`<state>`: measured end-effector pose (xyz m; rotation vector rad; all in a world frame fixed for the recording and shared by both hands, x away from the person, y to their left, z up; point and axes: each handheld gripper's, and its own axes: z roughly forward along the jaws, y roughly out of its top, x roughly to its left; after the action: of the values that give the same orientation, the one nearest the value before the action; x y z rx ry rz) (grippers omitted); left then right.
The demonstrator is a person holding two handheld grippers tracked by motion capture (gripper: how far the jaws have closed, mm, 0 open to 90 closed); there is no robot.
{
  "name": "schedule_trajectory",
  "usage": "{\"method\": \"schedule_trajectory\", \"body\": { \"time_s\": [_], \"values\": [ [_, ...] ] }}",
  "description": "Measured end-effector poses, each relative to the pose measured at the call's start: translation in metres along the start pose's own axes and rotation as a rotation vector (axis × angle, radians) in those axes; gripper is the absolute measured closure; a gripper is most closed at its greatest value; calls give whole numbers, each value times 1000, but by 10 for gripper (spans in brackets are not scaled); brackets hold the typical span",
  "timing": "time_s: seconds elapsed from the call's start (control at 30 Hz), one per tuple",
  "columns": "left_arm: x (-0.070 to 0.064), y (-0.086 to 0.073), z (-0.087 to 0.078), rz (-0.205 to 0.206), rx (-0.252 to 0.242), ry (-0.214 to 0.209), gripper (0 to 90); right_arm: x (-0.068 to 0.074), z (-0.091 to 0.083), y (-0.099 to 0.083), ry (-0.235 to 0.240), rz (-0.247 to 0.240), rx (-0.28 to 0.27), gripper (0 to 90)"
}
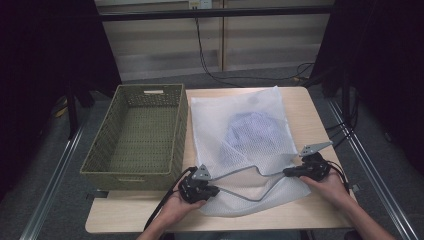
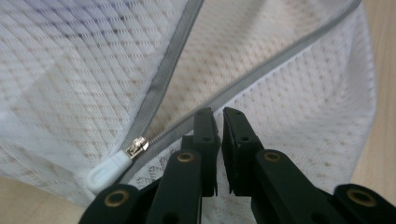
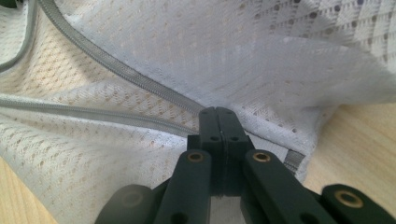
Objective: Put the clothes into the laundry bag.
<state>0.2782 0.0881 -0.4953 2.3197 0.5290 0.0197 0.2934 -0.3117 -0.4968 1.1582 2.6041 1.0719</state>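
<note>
Where dark curtains hang, wooden table (image 1: 300, 102), wicker basket (image 1: 135, 132), mesh bag (image 1: 240, 135)

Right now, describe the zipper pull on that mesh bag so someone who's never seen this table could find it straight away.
Start at the white mesh laundry bag lying on the wooden table, right of the woven basket. Follow its grey zipper to the near-left end, beside the left tongs. The zipper pull is the white plastic tab on a small metal slider, the only solid white piece there.
</note>
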Motion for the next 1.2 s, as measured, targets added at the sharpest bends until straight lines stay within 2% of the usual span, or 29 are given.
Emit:
{"method": "schedule_trajectory", "body": {
  "time_s": [0.07,0.1,0.13,0.23,0.3,0.43,0.47,0.5,0.57,0.63,0.67,0.73,0.77,0.8,0.9,0.97,1.0,1.03,1.07,1.13,1.2],
  "values": [
    [-1,-1,-3,2,20,13,843,0,-1,-1,-5,-1,-2,900],
    [1,-1,-4,24,31,14,843,0,-2,-2,-7,2,0,900],
    [-1,-3,-5,5,19,25,844,-1,-3,-3,-10,10,2,900],
    [-1,-7,-9,-7,12,44,843,-1,-6,-6,-12,22,0,900],
    [-1,-10,-12,-3,18,61,835,-2,-8,-8,-15,27,0,900],
    [-1,-12,-17,-20,34,84,816,1,-10,-9,-42,27,12,900],
    [-2,-12,-18,-22,48,93,816,1,-11,-11,-35,27,4,900],
    [-2,-12,-19,-7,54,92,817,1,-12,-12,-40,33,9,900],
    [-5,-14,-19,-15,40,106,816,0,-15,-15,-43,47,9,900],
    [-7,-15,-22,27,65,135,809,0,-17,-18,-32,67,0,900],
    [-8,-15,-24,45,88,143,803,0,-18,-19,-43,63,-2,900],
    [-7,-18,-27,22,80,141,795,1,-19,-20,-47,71,4,900],
    [-4,-19,-29,37,88,139,792,1,-19,-21,-49,71,0,900],
    [-4,-21,-30,14,82,130,791,3,-20,-21,-51,74,1,900],
    [-1,-27,-35,-13,69,109,783,4,-22,-25,-44,77,-4,900],
    [2,-30,-40,5,83,111,781,4,-24,-28,-34,81,-4,900],
    [3,-32,-41,-11,74,112,782,4,-25,-29,-42,77,-4,900],
    [4,-32,-42,-7,84,121,782,4,-26,-29,-40,76,-2,900],
    [3,-33,-42,-29,65,120,782,5,-26,-29,-42,81,1,900],
    [3,-34,-43,-29,70,131,782,7,-26,-30,-53,73,4,900],
    [2,-33,-42,-32,71,128,782,8,-27,-31,-44,77,2,900]
  ]
}}
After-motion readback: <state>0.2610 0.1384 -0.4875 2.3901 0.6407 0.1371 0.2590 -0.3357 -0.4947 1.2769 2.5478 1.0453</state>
